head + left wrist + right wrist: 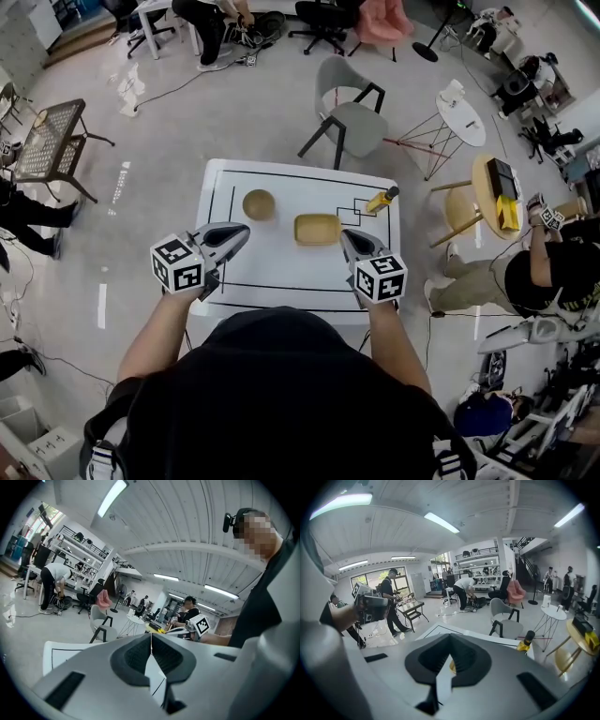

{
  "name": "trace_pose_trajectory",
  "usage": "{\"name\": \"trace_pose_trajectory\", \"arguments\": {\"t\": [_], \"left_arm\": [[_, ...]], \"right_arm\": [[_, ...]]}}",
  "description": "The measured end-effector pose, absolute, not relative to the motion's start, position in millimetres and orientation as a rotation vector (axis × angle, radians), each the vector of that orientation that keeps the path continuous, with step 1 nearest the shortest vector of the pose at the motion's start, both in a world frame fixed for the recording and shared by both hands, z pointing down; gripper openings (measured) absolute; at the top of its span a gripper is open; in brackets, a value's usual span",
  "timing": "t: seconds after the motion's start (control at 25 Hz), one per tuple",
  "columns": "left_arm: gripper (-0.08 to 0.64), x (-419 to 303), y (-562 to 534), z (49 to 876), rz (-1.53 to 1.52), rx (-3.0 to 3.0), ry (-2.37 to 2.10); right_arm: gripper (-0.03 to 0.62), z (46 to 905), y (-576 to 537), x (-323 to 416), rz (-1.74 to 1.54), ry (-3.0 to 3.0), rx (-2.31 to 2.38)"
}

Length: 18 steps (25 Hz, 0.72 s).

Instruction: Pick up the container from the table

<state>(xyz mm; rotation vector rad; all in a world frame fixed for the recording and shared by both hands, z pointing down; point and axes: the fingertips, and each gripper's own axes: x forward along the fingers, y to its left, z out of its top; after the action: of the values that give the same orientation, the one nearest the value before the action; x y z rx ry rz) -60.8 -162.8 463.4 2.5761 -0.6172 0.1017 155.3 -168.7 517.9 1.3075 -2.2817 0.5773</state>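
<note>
Tan container (317,229), long axis 9–3, lies just at 10 o'clock of R gripper (346,235), farther from L gripper (243,231); both grippers' jaws pressed together, empty.

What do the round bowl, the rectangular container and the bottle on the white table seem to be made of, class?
Round bowl: probably wood or bamboo, matt; even tan, no shine.
Rectangular container: similar matt tan, wood-like or plastic; too small to tell.
Bottle: plastic or glass, glossy yellow body, dark cap.
</note>
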Motion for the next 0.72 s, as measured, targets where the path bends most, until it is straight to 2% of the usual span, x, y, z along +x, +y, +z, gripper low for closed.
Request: {"name": "trace_pose_trajectory", "arguments": {"t": [0.72], "left_arm": [[0.011, -24.7, -164.7, 470.2, 0.113, 2.545, -0.647]], "right_arm": [[0.006, 550.8, -173.7, 187.2, 0.661, -2.262, 1.233]]}}
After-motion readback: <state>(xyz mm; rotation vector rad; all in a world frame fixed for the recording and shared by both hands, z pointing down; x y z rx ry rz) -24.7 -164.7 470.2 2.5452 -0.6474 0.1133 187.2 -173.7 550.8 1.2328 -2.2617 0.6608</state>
